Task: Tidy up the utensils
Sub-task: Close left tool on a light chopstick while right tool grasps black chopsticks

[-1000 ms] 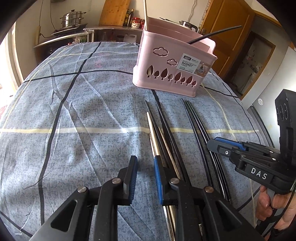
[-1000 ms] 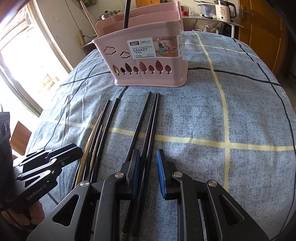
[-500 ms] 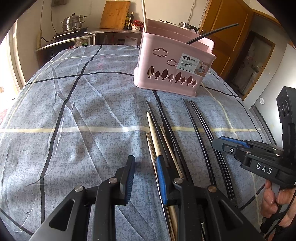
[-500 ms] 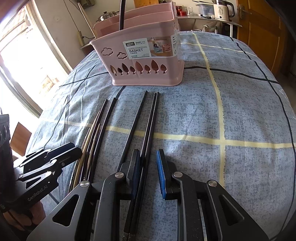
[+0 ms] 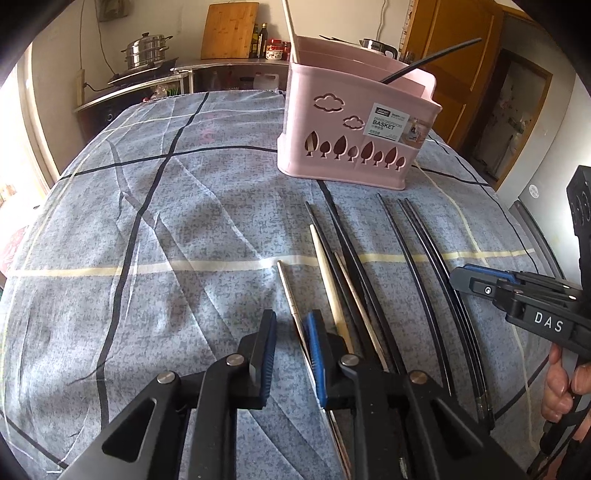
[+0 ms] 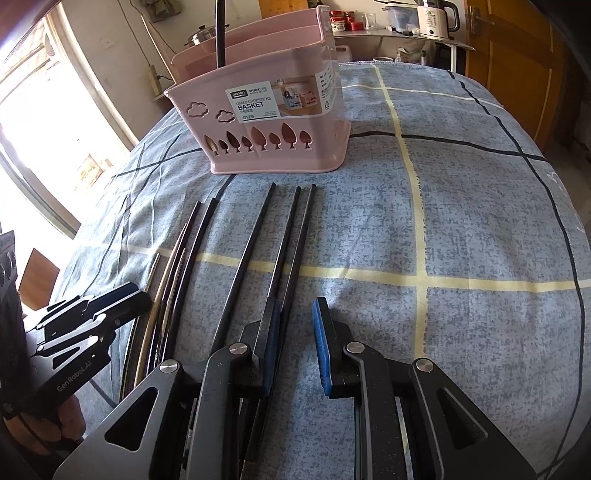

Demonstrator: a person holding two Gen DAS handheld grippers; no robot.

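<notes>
A pink chopstick basket (image 5: 354,133) (image 6: 273,122) stands at the far side of the cloth, with a black chopstick and a pale one leaning in it. Several black chopsticks (image 5: 417,280) (image 6: 284,240) and pale wooden ones (image 5: 327,277) (image 6: 166,284) lie in a row before it. My left gripper (image 5: 290,332) is open and empty just above the cloth, left of the pale sticks; one thin stick (image 5: 290,295) runs by its right finger. My right gripper (image 6: 293,325) is open low over the black sticks, which pass by its left finger.
A blue checked cloth (image 5: 155,229) covers the table. A kitchen counter with a steel pot (image 5: 147,50) and a cutting board (image 5: 229,29) stands behind. A kettle (image 6: 436,16) and a wooden door (image 6: 517,55) are at the far right.
Both grippers have drawn back slightly from the basket. A thin pale stick has shifted left, apart from the bundle, beside my left gripper's right finger.
</notes>
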